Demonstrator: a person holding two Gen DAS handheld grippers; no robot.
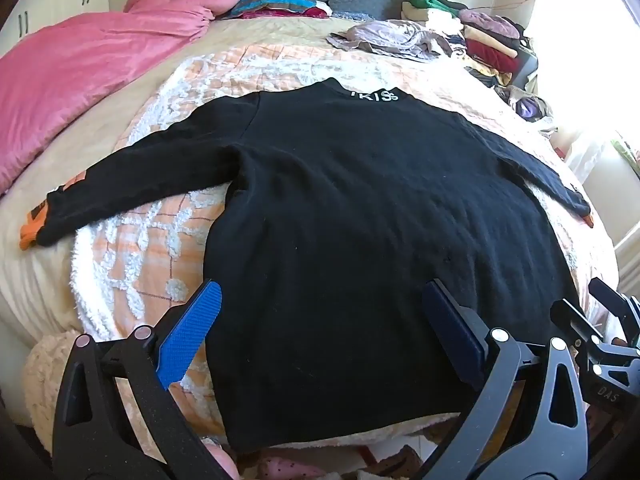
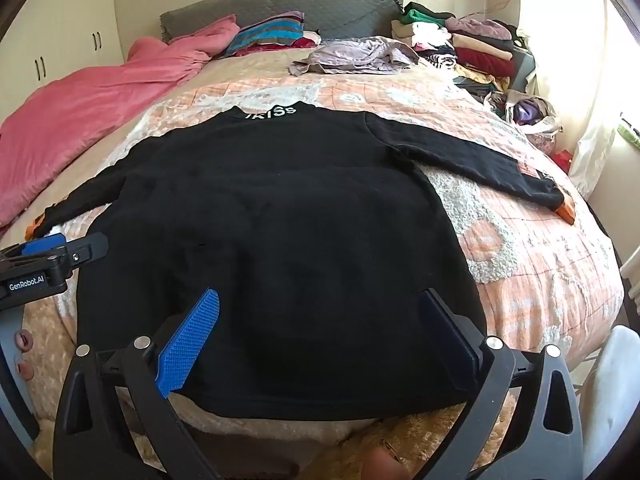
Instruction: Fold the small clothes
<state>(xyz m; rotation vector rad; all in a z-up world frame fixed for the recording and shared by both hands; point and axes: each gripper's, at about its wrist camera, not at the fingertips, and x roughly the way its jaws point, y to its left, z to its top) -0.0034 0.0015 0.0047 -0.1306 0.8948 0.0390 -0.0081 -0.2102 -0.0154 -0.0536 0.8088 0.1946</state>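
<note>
A black long-sleeved sweater (image 1: 352, 216) (image 2: 272, 232) lies flat on the bed, collar with white letters at the far end, both sleeves spread sideways with orange cuffs. My left gripper (image 1: 320, 308) hovers open over the near left part of the hem, nothing between its blue pads. My right gripper (image 2: 320, 312) hovers open over the near right part of the hem, also holding nothing. The right gripper shows at the right edge of the left wrist view, and the left gripper at the left edge of the right wrist view.
An orange and white fleece blanket (image 2: 520, 264) covers the bed under the sweater. A pink quilt (image 1: 88, 64) lies far left. Stacks of folded clothes (image 2: 472, 44) and a crumpled lilac garment (image 2: 356, 56) sit at the far right by the grey headboard (image 2: 280, 4).
</note>
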